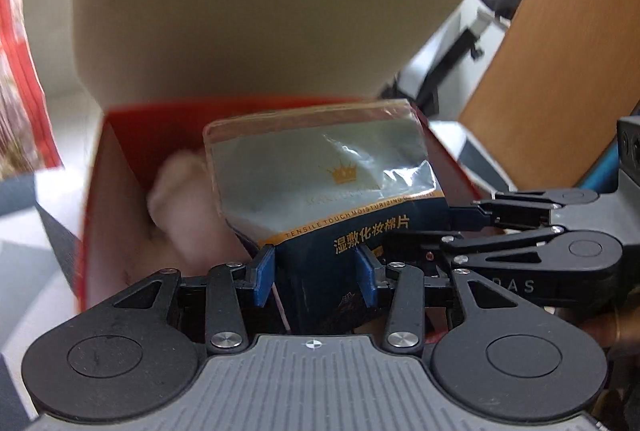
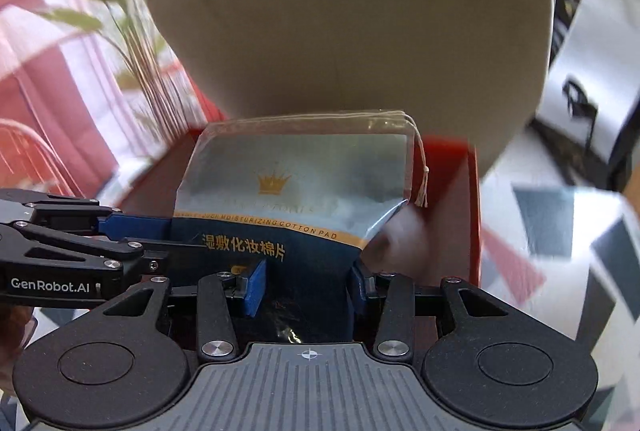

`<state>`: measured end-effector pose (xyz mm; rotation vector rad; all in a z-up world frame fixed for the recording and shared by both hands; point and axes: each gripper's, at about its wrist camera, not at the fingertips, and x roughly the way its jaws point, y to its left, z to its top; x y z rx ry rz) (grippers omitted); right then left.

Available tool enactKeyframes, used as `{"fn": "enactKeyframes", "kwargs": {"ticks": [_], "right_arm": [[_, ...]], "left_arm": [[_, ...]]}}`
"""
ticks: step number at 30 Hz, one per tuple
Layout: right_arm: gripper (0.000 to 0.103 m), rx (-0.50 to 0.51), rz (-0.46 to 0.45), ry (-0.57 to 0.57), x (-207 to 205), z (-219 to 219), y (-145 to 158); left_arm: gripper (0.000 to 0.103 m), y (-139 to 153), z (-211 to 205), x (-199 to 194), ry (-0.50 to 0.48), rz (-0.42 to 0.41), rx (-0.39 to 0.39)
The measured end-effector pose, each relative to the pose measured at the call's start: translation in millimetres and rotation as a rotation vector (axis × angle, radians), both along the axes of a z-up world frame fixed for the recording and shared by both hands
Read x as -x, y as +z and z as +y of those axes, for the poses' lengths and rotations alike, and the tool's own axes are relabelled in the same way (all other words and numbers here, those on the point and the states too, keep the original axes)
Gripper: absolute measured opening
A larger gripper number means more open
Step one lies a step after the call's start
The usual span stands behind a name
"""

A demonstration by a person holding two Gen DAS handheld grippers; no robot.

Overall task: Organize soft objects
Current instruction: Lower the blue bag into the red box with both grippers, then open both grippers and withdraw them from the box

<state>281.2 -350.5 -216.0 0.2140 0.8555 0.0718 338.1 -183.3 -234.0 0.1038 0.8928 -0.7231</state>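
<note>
Cotton pad pouch [image 1: 320, 183]: silver-grey top with a gold crown, navy lower part with gold Chinese lettering, clear sealed strip and a pale drawstring at one upper corner; crinkled, standing upright.
Pouch place: over the open red box [image 1: 100, 191], its lower end clamped between blue pads.
Red box: lid [image 1: 240, 11] raised, cream inside.
Fluffy cream item [image 1: 180, 199]: inside the box, beside the pouch; blurred.

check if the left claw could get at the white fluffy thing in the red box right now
Probably not. The left claw is shut on the cotton pad pouch, which fills the box mouth and partly covers the fluffy thing behind it.
</note>
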Motion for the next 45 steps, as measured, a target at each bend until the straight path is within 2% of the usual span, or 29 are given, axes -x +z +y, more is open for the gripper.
{"fn": "enactKeyframes", "kwargs": {"ticks": [6, 14, 18, 26, 29, 32, 37, 39, 41, 42, 45], "right_arm": [[0.036, -0.071, 0.152, -0.034, -8.4, -3.1, -26.5], [0.031, -0.103, 0.264, -0.082, -24.0, -2.3, -38.8], [0.03, -0.099, 0.318, -0.069, -25.3, -0.4, -42.6], [0.03, -0.059, 0.359, -0.071, -32.0, 6.4, -46.5], [0.03, -0.058, 0.365, -0.088, -32.8, 7.1, -45.4], [0.031, -0.043, 0.36, -0.095, -30.6, 9.5, -42.5], [0.035, 0.01, 0.32, -0.12, -24.2, 14.9, -31.1], [0.042, 0.02, 0.286, -0.111, -17.4, 17.5, -22.7], [0.054, 0.046, 0.245, -0.098, -9.1, 19.8, -13.5], [0.055, 0.057, 0.227, -0.095, -5.2, 21.2, -9.0], [0.065, 0.054, 0.174, -0.092, 7.8, 23.0, 3.8]], "left_arm": [[0.045, -18.9, -9.9, -9.6, -0.013, 0.081, -0.055], [0.045, -25.8, -9.6, -17.3, -0.013, 0.123, -0.078], [0.045, -25.7, -5.3, -15.4, 0.001, 0.116, -0.092], [0.045, -14.1, 5.8, -14.2, 0.044, 0.064, -0.096], [0.045, -9.6, 8.1, -11.8, 0.05, 0.046, -0.098], [0.047, -0.6, 13.8, -3.3, 0.039, 0.011, -0.067], [0.047, 11.4, 18.0, 9.4, 0.049, -0.062, -0.087], [0.047, 16.8, 23.8, 13.7, 0.063, -0.077, -0.082], [0.047, 22.2, 30.3, 19.0, 0.08, -0.097, -0.082], [0.048, 24.5, 33.5, 22.1, 0.088, -0.107, -0.084], [0.055, 32.4, 42.2, 31.3, 0.109, -0.134, -0.089]]}}
